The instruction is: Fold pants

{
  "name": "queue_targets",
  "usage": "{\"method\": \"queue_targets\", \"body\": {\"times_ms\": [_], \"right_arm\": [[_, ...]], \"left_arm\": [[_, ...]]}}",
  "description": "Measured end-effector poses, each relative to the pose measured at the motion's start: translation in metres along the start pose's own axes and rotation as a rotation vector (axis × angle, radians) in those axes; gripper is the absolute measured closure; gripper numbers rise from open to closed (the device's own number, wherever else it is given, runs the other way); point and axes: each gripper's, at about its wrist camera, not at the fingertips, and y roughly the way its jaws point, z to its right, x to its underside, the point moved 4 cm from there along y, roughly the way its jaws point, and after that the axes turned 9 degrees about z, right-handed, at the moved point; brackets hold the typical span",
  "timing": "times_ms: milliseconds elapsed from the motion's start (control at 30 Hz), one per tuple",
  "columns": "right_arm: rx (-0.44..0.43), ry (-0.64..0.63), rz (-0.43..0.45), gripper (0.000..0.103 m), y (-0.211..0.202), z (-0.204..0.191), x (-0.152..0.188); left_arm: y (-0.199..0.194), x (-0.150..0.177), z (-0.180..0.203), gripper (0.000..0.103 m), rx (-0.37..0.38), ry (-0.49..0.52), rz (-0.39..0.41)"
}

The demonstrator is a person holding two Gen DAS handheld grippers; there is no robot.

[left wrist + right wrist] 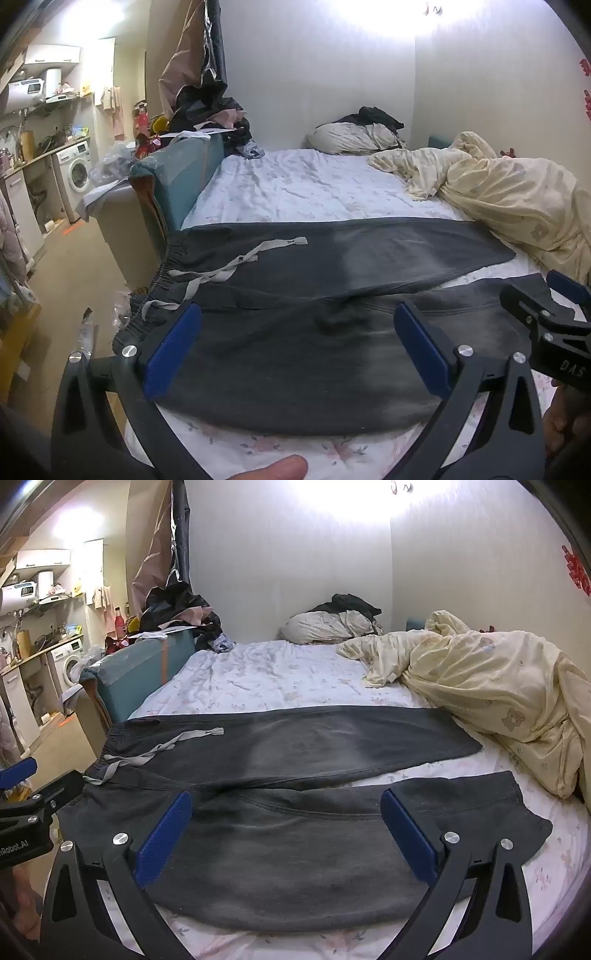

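A pair of dark grey, faded cotton sweatpants [295, 295] lay spread flat on a bed covered by a white sheet with pale floral print [295, 184], filling the middle and lower part of both wrist views. Their long axis ran across the frame: the elastic waistband with its light grey drawstring [229, 266] sat at the left edge of the bed, and the two legs stretched toward the right, splitting apart so that the far leg ended near a rumpled cream quilt [498, 701] and the near leg's cuff [517, 805] lay lower right. The left tool [295, 354] hovered over the near leg close to the waistband, its blue-padded jaws spread wide with nothing between them. The right tool [291, 834] hovered further right along the same leg, nearer the cuff, equally wide and empty. Neither appeared to touch the fabric. Judging by this layout, the left hand was better placed for the waistband end and the right for the cuff end, with the near leg lying just ahead of both.
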Motion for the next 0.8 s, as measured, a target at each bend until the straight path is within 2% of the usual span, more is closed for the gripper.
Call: {"method": "queue_targets", "body": {"times_ms": [800], "right_arm": [[-0.003,0.003,0.006,0.000,0.0003,0.0005,0.0006]], "left_arm": [[0.0003,-0.0021,-0.0009,0.000,-0.013,0.011,0.014]]}}
